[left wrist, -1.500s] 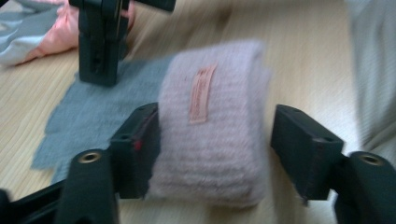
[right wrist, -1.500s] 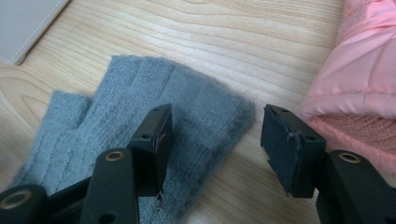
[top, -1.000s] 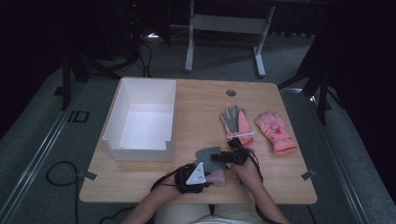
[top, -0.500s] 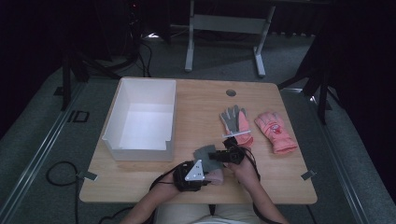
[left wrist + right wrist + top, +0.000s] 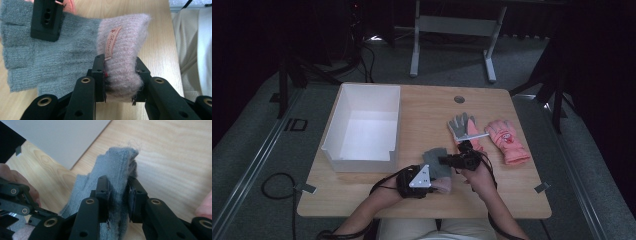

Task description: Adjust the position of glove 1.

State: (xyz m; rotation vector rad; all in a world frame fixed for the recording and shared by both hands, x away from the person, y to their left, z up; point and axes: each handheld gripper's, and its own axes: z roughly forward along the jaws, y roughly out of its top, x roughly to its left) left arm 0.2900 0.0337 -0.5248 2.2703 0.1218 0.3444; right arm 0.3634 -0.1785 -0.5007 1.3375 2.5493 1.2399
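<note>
A grey knit fingerless glove (image 5: 435, 159) with a fuzzy pink cuff (image 5: 125, 50) hangs between both grippers, just above the table's front middle. My left gripper (image 5: 121, 80) is shut on the cuff, which bulges between its pads. My right gripper (image 5: 118, 197) is shut on a fold of the grey finger end (image 5: 117, 165). Both pairs of jaws have just been closing on the knit. In the high view the left gripper (image 5: 439, 184) sits nearer the person and the right gripper (image 5: 447, 161) just beyond it. The right gripper's jaw also shows over the glove's grey body (image 5: 62, 55).
An open white box (image 5: 362, 125) stands at the table's left; its wall (image 5: 62, 137) is close behind the glove. A grey-and-pink glove (image 5: 464, 127) and a pink glove (image 5: 507, 140) lie at the right. A cable hole (image 5: 459, 99) sits near the far edge.
Both hands have risen a little, lifting the grey glove off the tabletop. The right gripper has closed on the glove's finger end.
</note>
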